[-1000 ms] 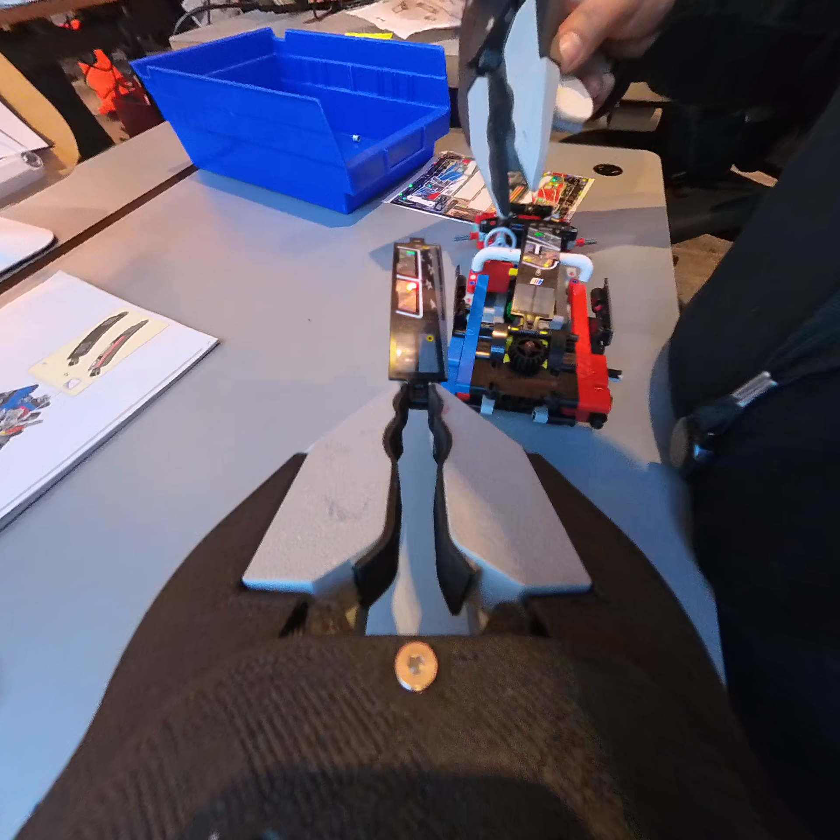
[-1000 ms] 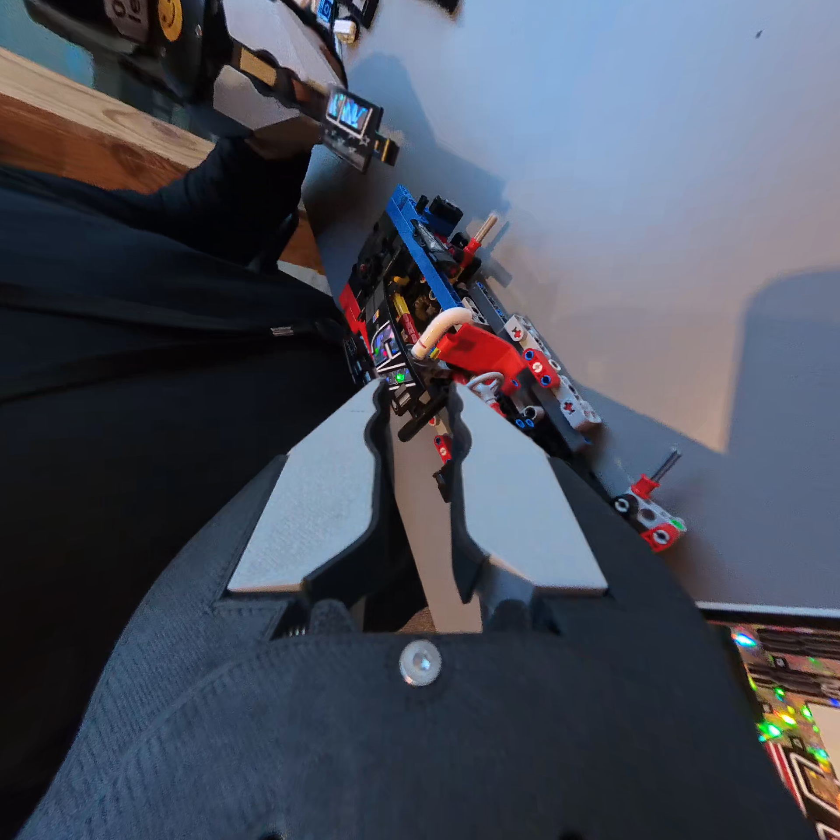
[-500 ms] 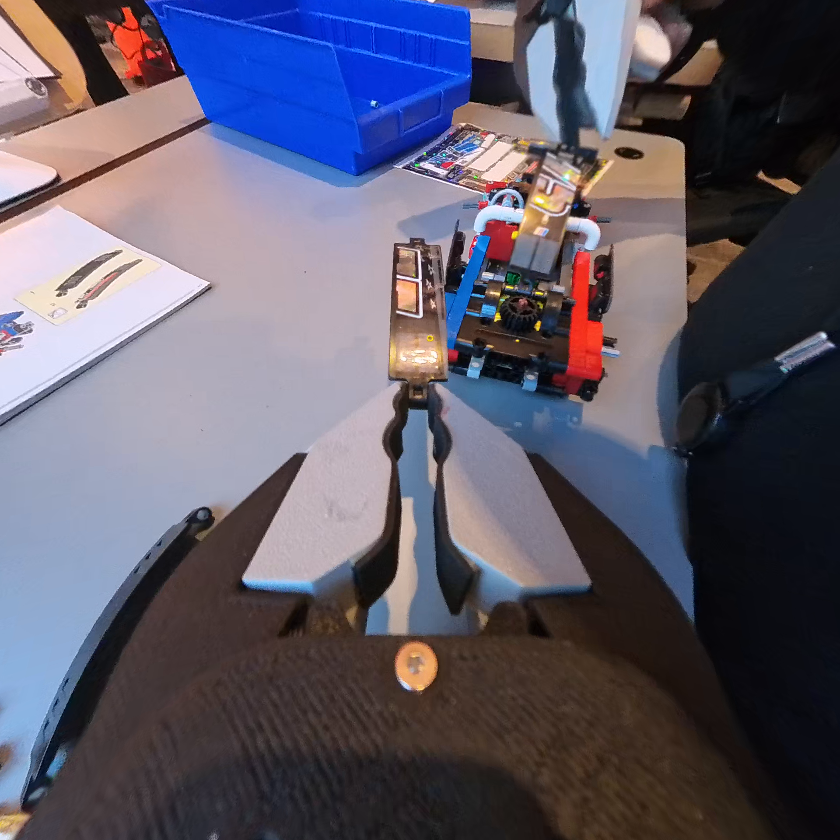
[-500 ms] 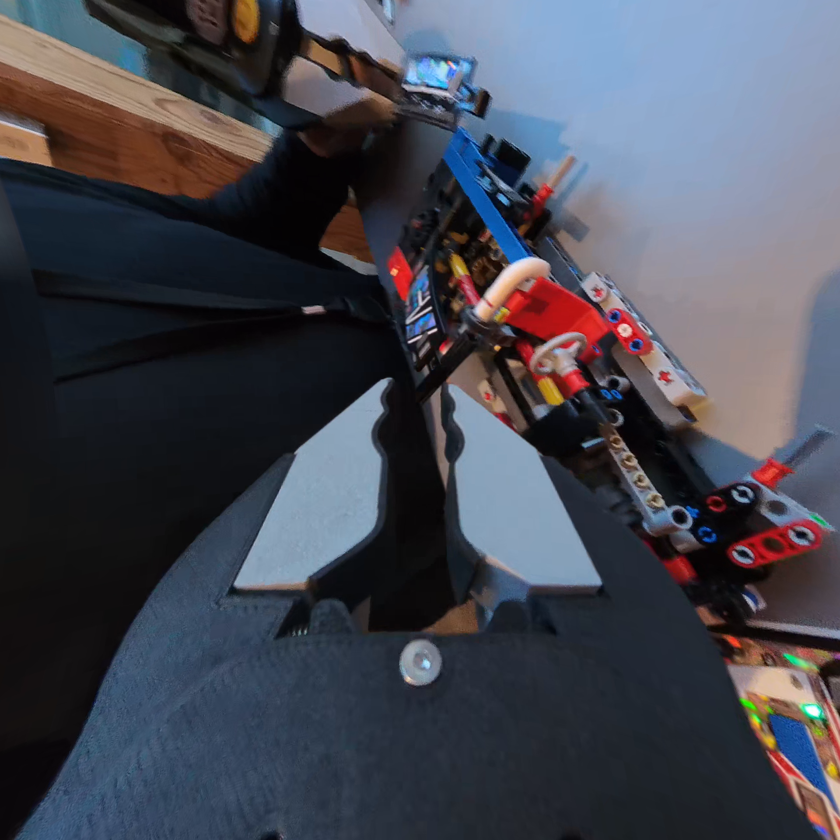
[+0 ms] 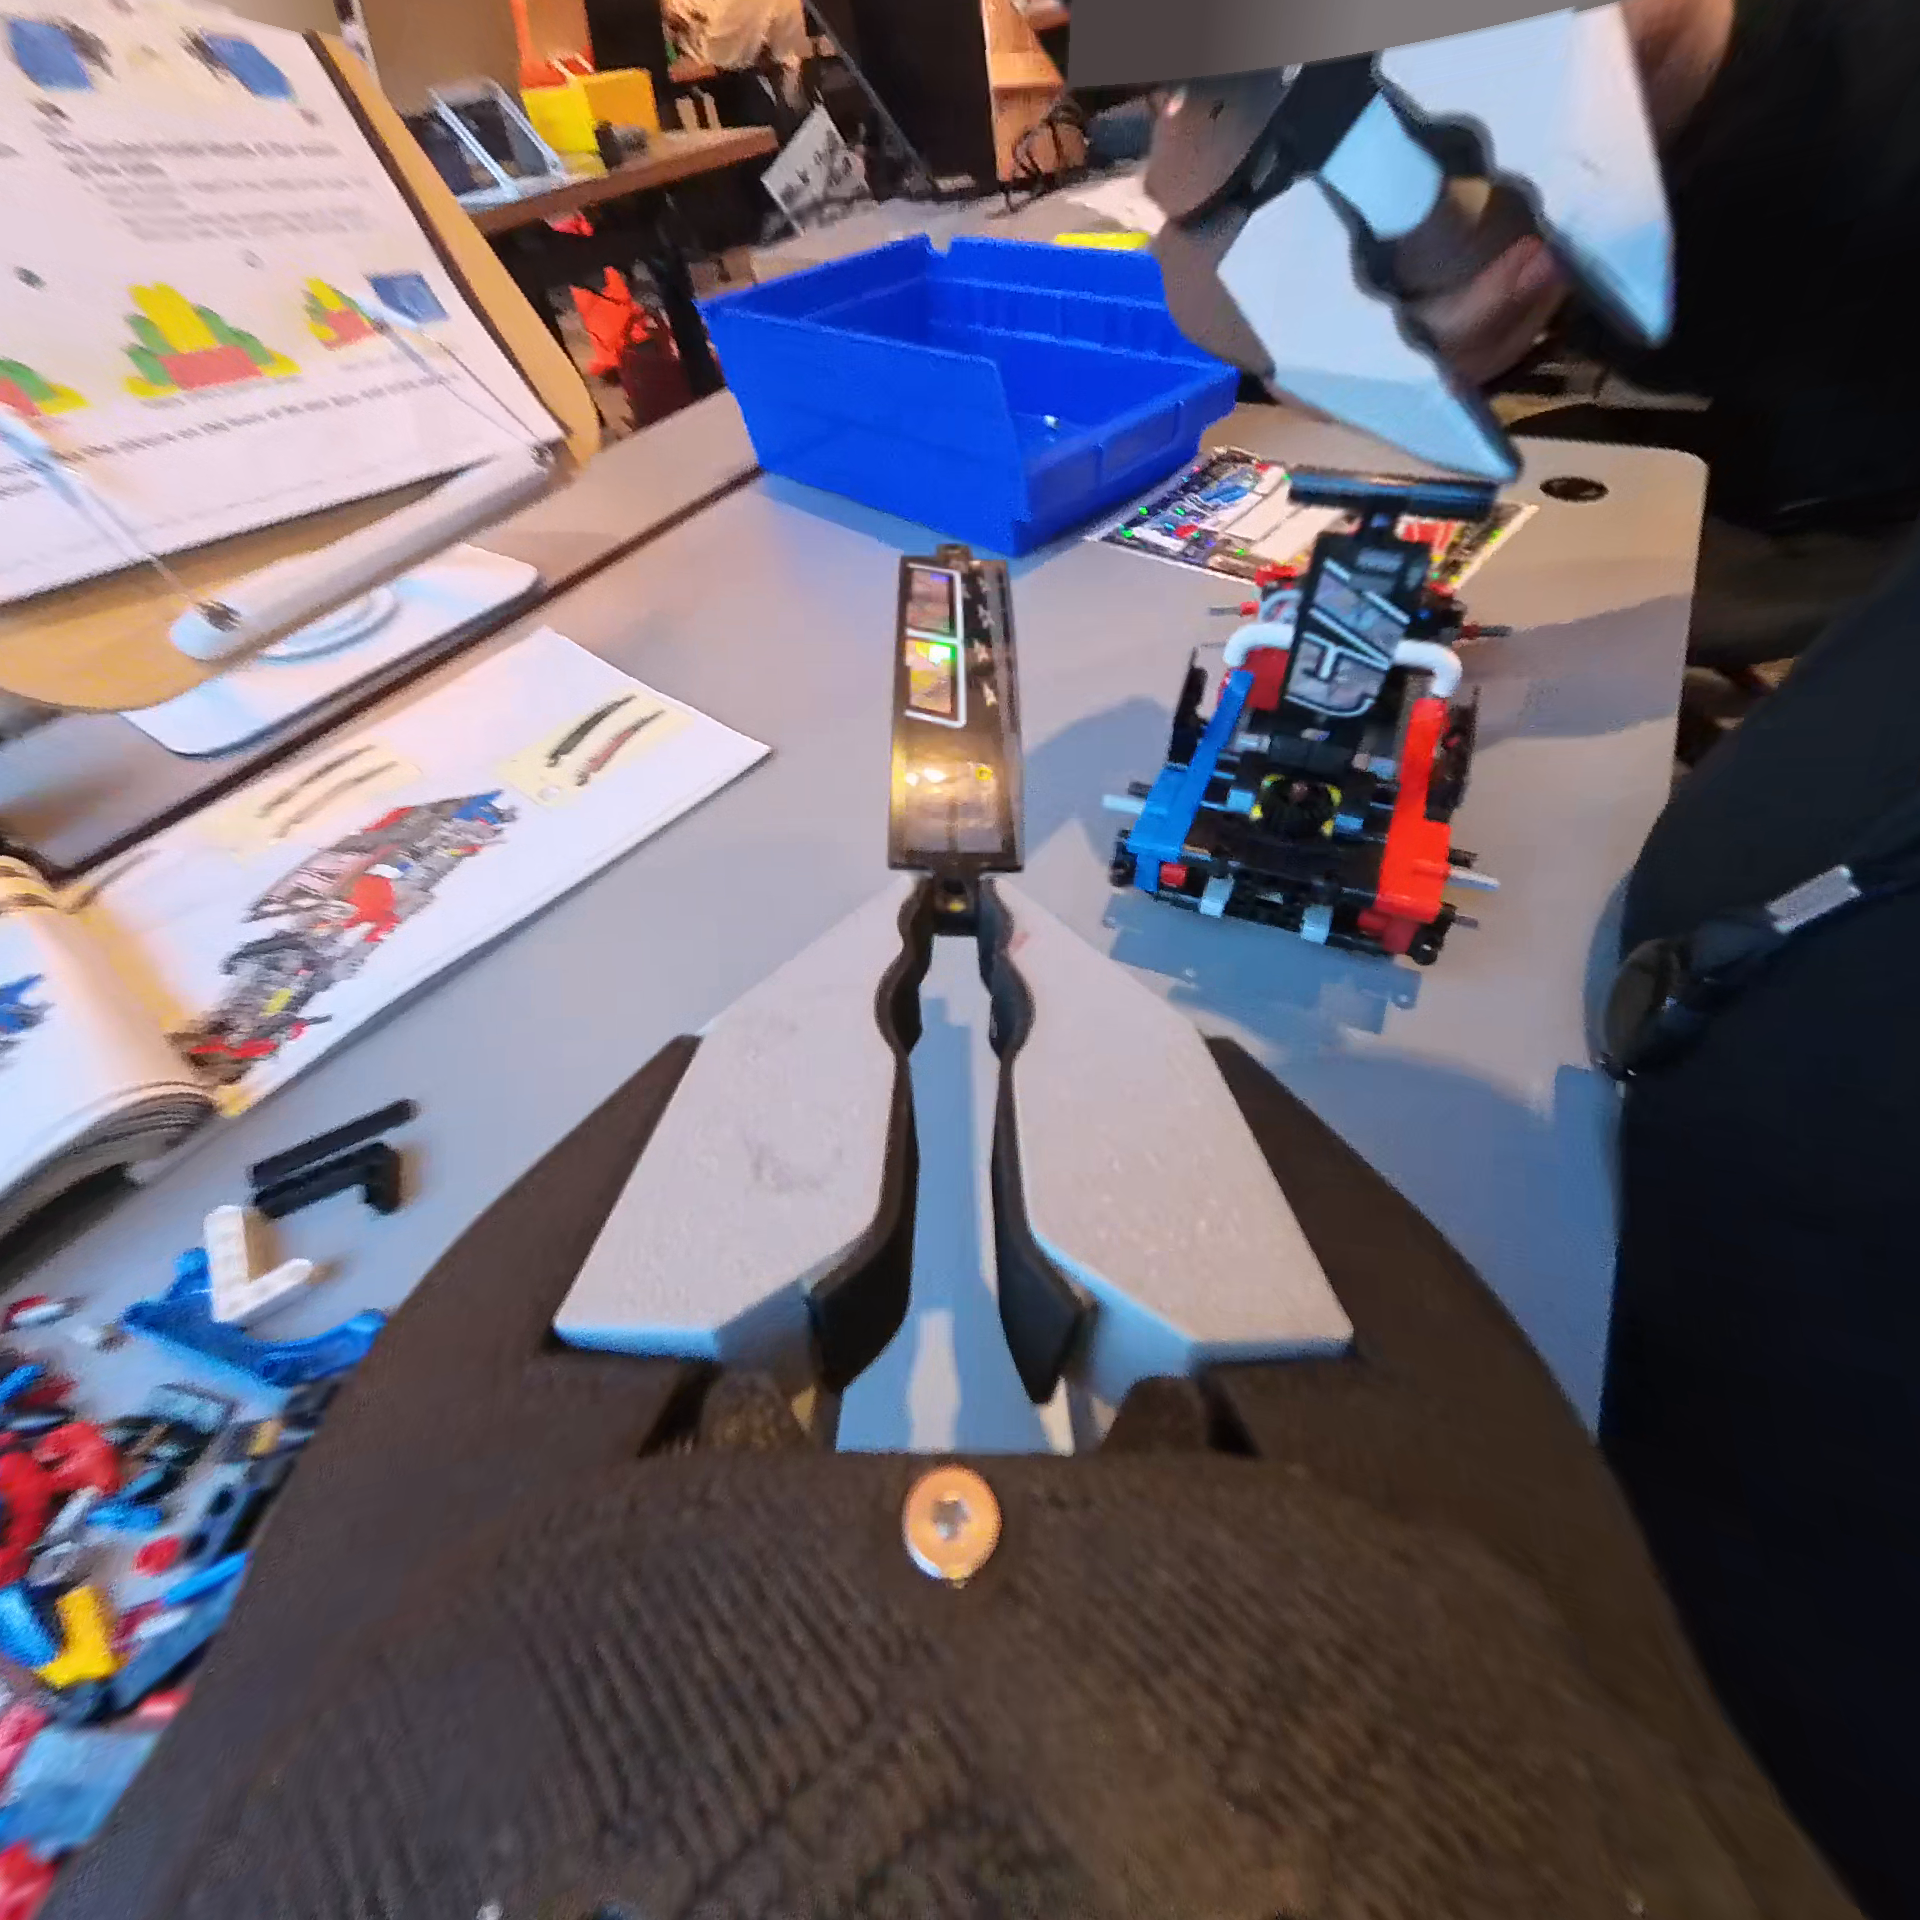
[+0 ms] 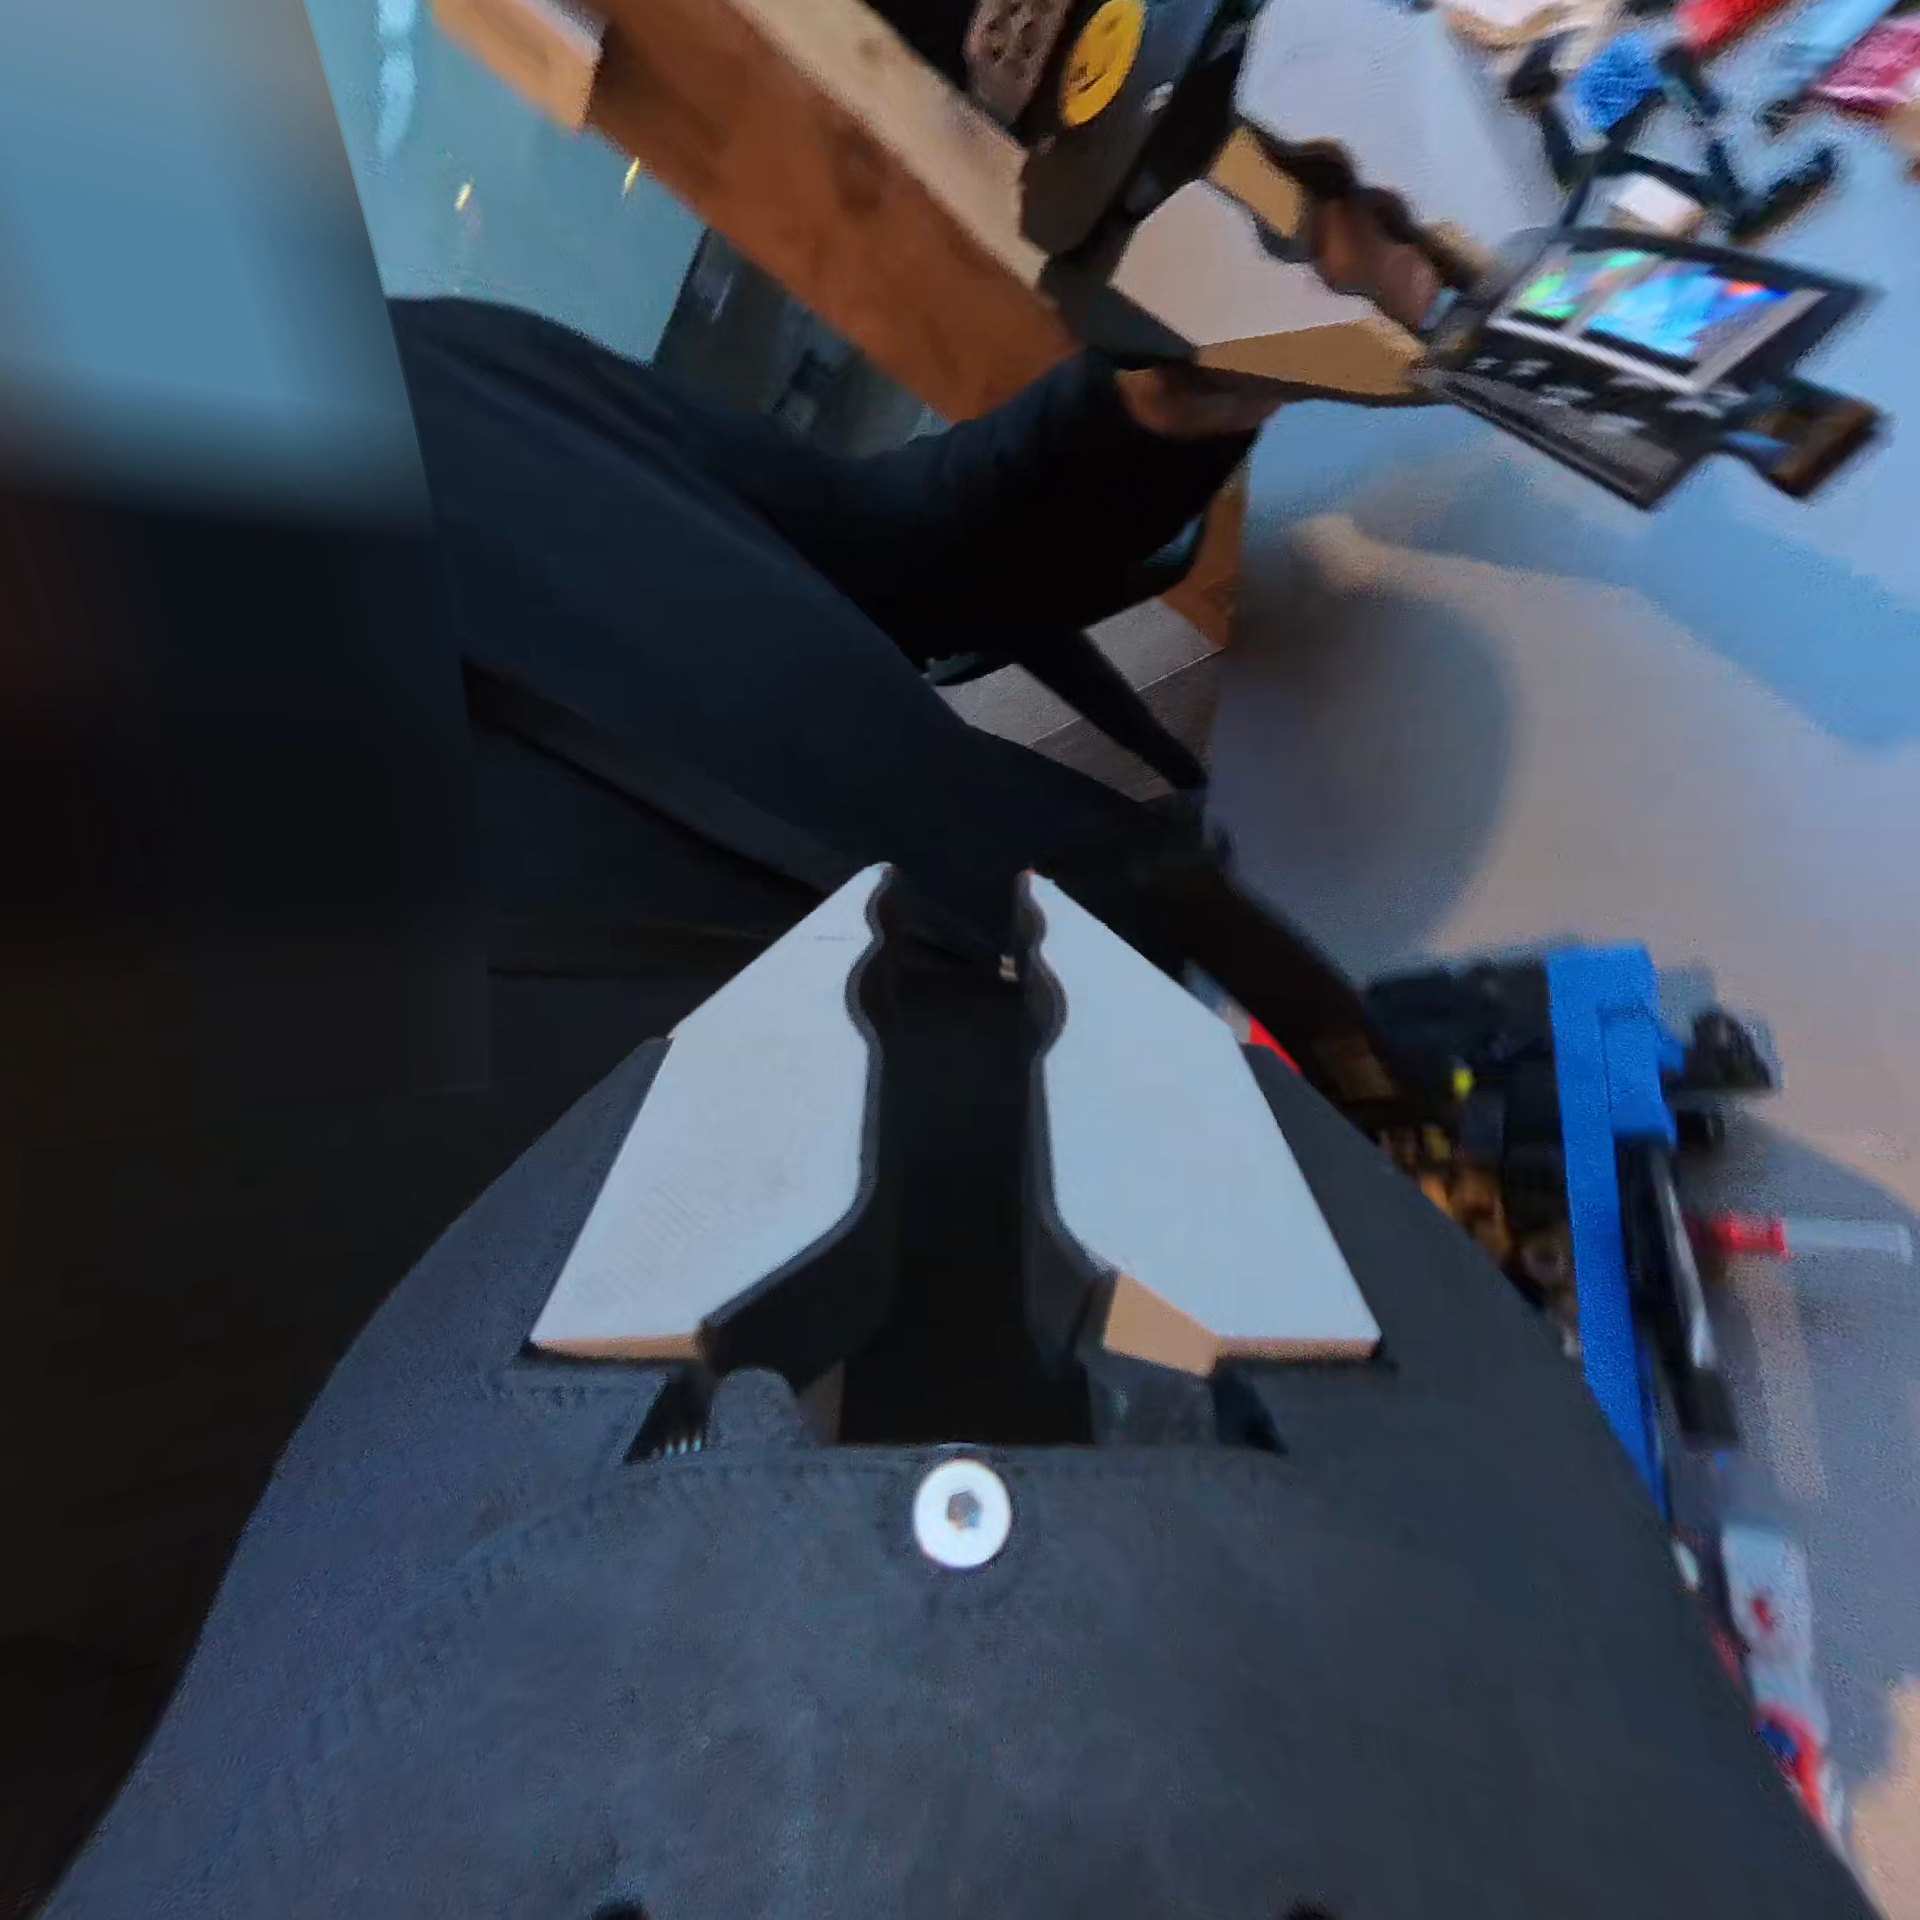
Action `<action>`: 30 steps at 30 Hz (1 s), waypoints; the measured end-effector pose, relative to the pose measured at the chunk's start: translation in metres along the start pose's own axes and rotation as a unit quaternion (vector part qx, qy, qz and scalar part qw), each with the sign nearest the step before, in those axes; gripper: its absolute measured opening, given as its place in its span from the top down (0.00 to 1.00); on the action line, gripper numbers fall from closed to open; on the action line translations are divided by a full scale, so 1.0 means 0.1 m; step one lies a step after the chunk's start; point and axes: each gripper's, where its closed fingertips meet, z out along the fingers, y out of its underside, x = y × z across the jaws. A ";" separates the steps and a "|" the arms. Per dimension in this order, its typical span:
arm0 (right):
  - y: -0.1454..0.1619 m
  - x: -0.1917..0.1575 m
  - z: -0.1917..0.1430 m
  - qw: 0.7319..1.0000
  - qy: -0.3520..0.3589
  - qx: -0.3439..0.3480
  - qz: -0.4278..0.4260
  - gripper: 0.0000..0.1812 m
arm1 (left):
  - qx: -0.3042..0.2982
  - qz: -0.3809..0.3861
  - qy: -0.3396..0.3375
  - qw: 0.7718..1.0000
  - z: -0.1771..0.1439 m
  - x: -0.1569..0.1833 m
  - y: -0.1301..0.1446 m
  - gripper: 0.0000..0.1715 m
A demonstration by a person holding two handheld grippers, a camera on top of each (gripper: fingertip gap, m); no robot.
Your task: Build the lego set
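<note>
The left gripper (image 5: 951,904) is clamped on the near end of a long black stickered panel (image 5: 954,717), which it holds out in the air above the middle of the grey table (image 5: 727,582). The right gripper (image 6: 956,904) has its fingers slightly apart. Its tip sits at the top edge of the black hinged flap (image 5: 1351,634) on the lego car (image 5: 1299,821). Whether it pinches that edge or only touches it, I cannot tell, as dark clothing fills the gap between the fingers. The car stands near the table's right edge, in front of a sticker sheet (image 5: 1226,520) and a blue bin (image 5: 966,384) toward the far edge. An open instruction booklet (image 5: 416,831) lies by the left edge, with loose parts (image 5: 104,1507) at the near left corner.

The flap now stands nearly upright, which exposes the inside of the chassis. The long panel is probably still waiting to be fitted, so this looks like a step of opening or checking the car rather than attaching anything.

A second ago the flap lay flat on the car, and half a second ago it was partly tilted. The panel was then just beside the car's blue side, and it is now well apart and to the left. The left gripper has drawn back and risen, so the booklet, a propped display board and the loose parts have come into its view. The right gripper has swung up and away from the chassis.
</note>
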 end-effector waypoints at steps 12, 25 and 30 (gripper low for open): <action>0.25 0.34 -0.68 0.989 0.132 0.061 0.024 0.87 | -0.001 0.105 0.041 0.994 0.27 0.21 -0.64 0.97; 0.26 0.64 -1.19 0.929 0.346 0.038 -0.125 0.74 | -0.076 0.207 0.182 0.958 1.11 0.44 -0.50 0.97; 0.39 0.78 -1.02 0.887 0.405 -0.064 -0.211 0.82 | -0.067 0.182 0.208 0.959 1.15 0.55 -0.39 0.97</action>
